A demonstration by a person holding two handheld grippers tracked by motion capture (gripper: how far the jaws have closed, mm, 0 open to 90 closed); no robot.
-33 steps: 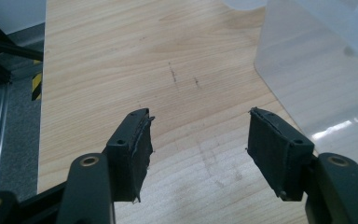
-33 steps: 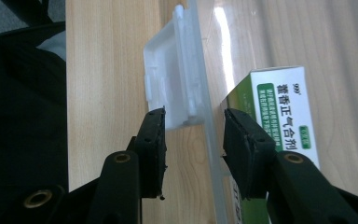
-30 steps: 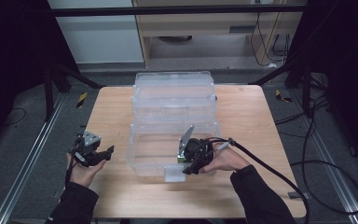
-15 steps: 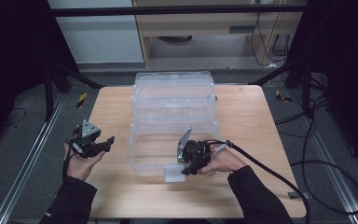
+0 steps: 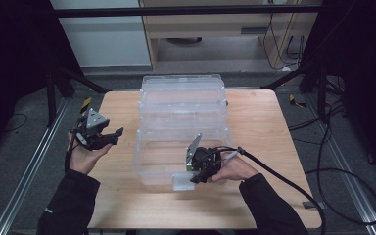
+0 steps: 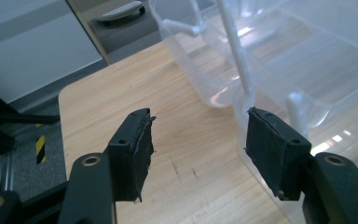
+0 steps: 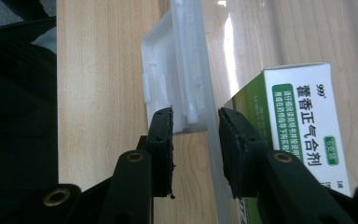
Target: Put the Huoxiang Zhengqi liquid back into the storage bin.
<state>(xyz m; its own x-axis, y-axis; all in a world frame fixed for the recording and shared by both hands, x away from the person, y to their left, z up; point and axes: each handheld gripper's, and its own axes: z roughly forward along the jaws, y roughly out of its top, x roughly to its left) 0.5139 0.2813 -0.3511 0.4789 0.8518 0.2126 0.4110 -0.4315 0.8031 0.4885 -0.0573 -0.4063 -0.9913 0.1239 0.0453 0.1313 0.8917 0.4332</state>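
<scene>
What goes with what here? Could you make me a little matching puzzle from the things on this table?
Things:
1. left gripper
2. right gripper
3. green and white cardboard box
4. clear plastic storage bin

Places or states:
A. behind the bin's clear front wall
B. standing on the wooden table
C. jaws either side of the bin's white front latch
D. open, held above the table, left of the bin

Pairs: 1-D, 2-C, 3-A, 4-B

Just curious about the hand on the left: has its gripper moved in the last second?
Yes. The left gripper has gone farther up the table's left edge, away from the person, jaws open and empty.
</scene>
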